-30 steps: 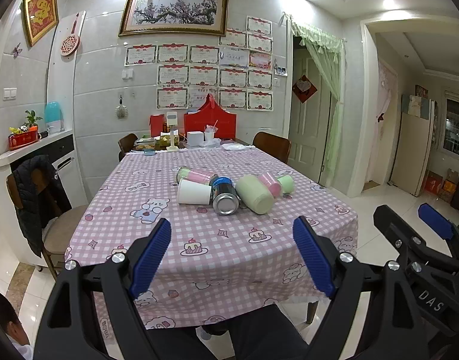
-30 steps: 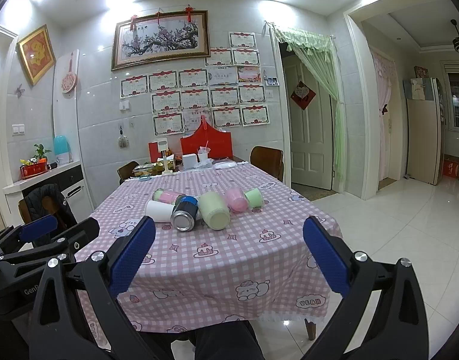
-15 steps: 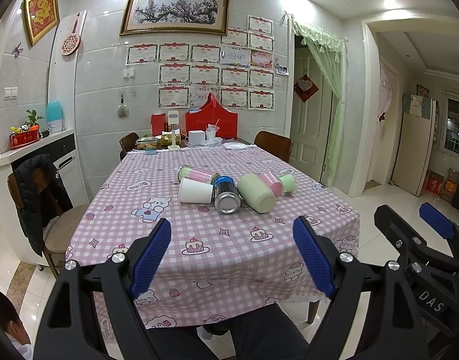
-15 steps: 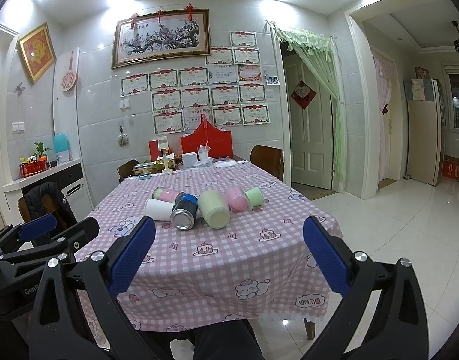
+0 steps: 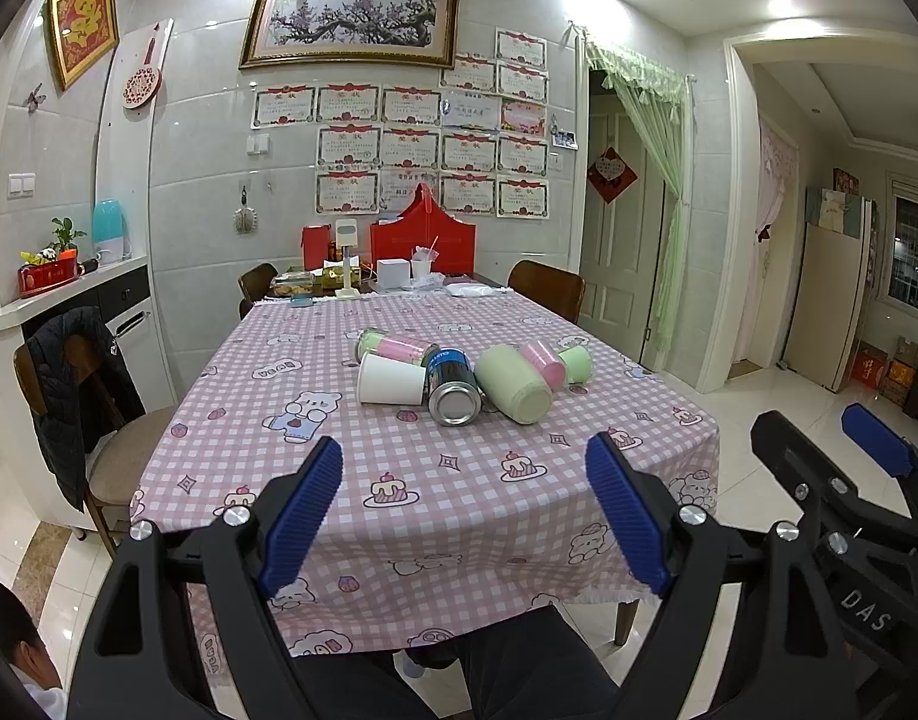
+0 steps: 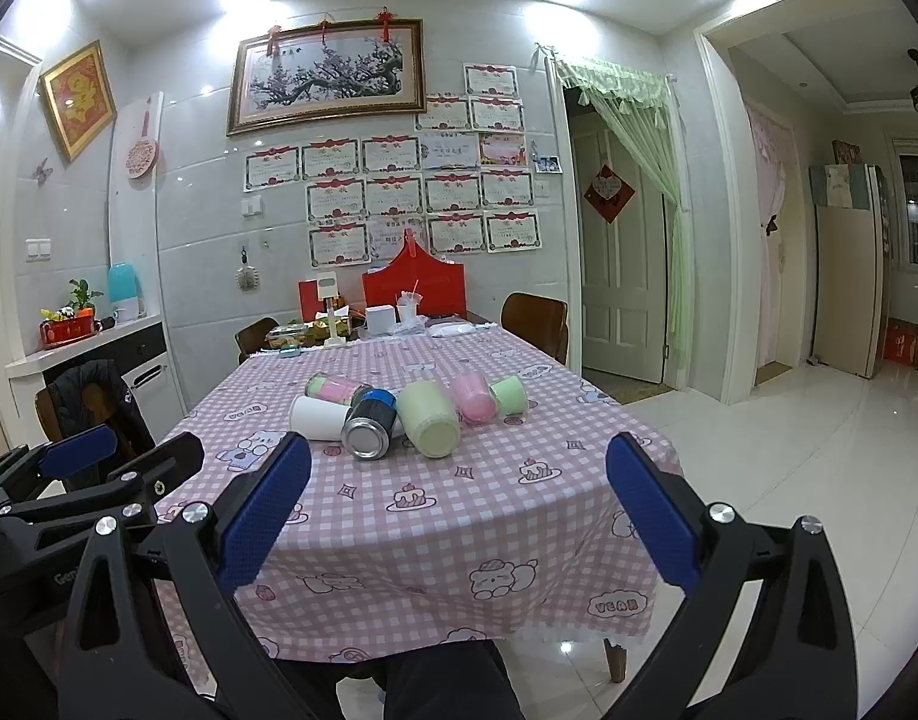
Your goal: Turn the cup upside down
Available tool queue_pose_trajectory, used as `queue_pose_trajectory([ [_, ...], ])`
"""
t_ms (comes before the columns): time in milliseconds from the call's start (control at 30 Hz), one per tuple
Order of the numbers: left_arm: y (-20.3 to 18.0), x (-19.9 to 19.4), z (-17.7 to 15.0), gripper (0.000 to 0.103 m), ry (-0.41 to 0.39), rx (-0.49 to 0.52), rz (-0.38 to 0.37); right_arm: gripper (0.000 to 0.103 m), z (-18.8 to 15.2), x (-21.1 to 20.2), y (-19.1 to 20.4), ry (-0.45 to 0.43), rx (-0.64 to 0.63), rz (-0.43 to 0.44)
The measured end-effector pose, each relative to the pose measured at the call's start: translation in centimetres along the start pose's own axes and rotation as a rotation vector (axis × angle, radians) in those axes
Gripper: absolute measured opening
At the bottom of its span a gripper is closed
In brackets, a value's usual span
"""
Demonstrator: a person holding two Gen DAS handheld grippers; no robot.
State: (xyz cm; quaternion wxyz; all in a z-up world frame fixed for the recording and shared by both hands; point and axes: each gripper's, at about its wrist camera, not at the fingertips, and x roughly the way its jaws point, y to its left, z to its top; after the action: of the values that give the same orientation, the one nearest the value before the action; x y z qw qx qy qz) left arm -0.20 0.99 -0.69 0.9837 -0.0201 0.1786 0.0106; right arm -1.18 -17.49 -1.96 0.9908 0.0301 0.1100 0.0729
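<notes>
Several cups lie on their sides in a cluster mid-table: a white cup [image 5: 388, 383], a blue can-like cup with a metal bottom [image 5: 453, 395], a large pale green cup [image 5: 513, 391], a pink cup [image 5: 543, 363], a small green cup [image 5: 576, 362] and a clear cup with pink and green inside [image 5: 393, 347]. The same cluster shows in the right wrist view, with the white cup [image 6: 318, 418] and the green cup [image 6: 429, 427]. My left gripper [image 5: 464, 507] is open and empty, in front of the table's near edge. My right gripper [image 6: 459, 507] is open and empty, also short of the table.
The table [image 5: 351, 516] has a pink checked cloth. Red boxes and small items [image 5: 423, 252] crowd its far end. Chairs stand at the left [image 5: 81, 396] and far right [image 5: 546, 294]. A person's head [image 5: 9, 630] shows at lower left. White tiled floor [image 6: 789, 450] lies to the right.
Both grippers have moved slightly closer to the table and a little up; the cups have not moved. Both grippers stay open.
</notes>
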Motion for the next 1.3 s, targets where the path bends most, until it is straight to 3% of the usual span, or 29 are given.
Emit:
queue_pose_trajectory([
  [967,-0.1,0.1,0.1,0.082,0.014,0.000,0.002,0.095,0.0,0.1,0.1,0.010,-0.016,-0.002],
  [1300,-0.2,2.0,-0.4,0.082,0.059,-0.010,0.005,0.095,-0.3,2.0,-0.5,0.071,0.010,0.008],
])
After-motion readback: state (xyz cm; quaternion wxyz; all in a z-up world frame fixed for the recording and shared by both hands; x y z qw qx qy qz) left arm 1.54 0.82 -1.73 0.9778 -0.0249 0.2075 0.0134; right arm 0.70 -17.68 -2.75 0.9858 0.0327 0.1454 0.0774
